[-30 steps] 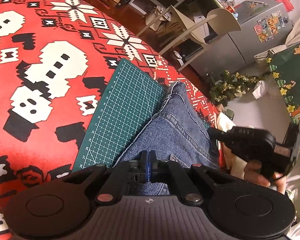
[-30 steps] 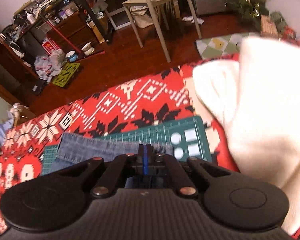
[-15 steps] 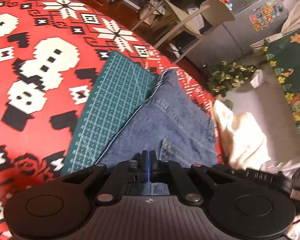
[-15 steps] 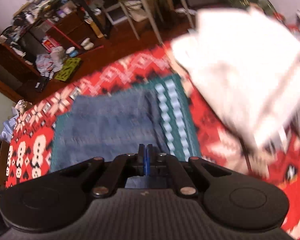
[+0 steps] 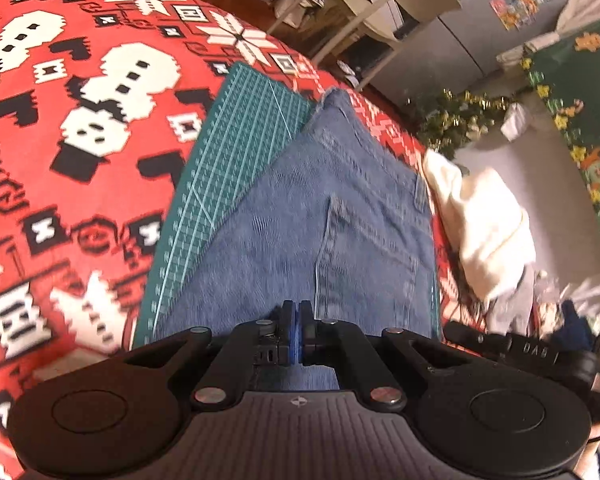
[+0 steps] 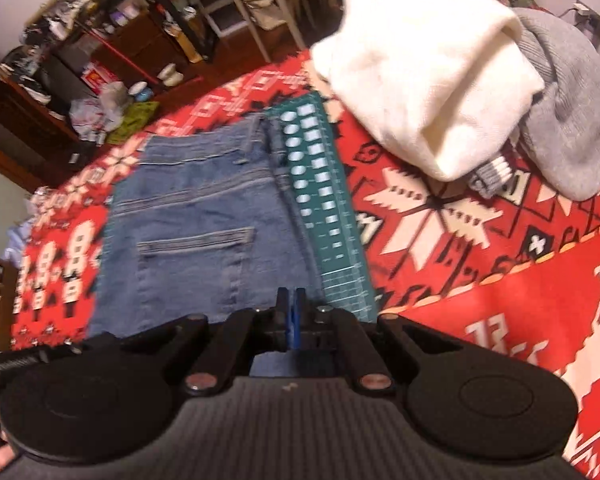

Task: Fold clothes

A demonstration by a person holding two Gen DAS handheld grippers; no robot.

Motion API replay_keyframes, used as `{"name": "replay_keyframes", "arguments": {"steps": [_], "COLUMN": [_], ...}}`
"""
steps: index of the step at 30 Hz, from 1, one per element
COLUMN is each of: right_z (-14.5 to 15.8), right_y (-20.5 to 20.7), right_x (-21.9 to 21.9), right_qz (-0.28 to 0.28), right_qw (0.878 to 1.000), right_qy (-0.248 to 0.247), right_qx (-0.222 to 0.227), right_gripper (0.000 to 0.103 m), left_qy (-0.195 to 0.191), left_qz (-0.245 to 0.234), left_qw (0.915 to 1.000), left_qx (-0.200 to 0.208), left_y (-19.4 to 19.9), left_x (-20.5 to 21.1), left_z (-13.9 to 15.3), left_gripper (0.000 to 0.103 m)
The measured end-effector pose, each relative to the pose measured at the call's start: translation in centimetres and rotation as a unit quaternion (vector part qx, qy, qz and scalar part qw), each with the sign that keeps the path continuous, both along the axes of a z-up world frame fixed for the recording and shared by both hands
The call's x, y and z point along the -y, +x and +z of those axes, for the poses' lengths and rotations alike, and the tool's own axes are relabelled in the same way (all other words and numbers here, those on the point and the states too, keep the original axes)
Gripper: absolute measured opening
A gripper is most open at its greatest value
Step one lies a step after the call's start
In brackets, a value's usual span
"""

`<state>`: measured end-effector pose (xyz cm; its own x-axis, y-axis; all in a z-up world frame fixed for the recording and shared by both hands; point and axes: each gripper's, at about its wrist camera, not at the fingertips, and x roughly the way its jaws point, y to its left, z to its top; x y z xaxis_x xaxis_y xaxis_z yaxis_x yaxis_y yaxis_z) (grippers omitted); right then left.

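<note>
**Jeans look folded now, both grippers closed**

A second ago the right view only caught a thin strip of the jeans with the white sweater filling the side. Now the jeans fill the middle, lying flat on the green cutting mat over the red patterned cloth, back pocket up. The sweater sits well apart at the far right on a grey garment.

The left hand-held gripper has its jaws pressed together right over the jeans' near edge; can't tell if denim is pinched. The right hand-held gripper looks the same, closed, just above the near edge.
</note>
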<state>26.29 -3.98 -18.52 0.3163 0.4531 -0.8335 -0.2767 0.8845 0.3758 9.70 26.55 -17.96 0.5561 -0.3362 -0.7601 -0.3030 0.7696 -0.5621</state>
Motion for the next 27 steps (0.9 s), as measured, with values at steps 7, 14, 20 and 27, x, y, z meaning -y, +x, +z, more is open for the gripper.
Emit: {"name": "replay_keyframes", "arguments": {"steps": [7, 14, 20, 27], "right_z": [-1.5, -0.8, -1.1, -1.1], "right_y": [-1.3, -3.0, -5.5, -6.7], "right_x": [0.9, 3.5, 2.6, 3.7], "right_qz": [-0.003, -0.021, 0.004, -0.02], "right_qw": [0.998, 0.998, 0.995, 0.993], "right_qy": [-0.045, -0.014, -0.028, -0.041], "right_qx": [-0.033, -0.065, -0.1, -0.104], "right_gripper": [0.0, 0.007, 0.006, 0.0], "left_qy": [0.032, 0.021, 0.038, 0.026], "left_qz": [-0.017, -0.008, -0.018, 0.003], "left_qw": [0.9986, 0.9984, 0.9975, 0.9972], "left_qx": [-0.037, -0.052, -0.057, -0.07], "left_y": [-2.5, -5.3, -6.7, -8.4], "left_x": [0.9, 0.3, 0.9, 0.0], "left_z": [-0.9, -0.7, -0.4, -0.6], "left_gripper": [0.002, 0.002, 0.002, 0.003]}}
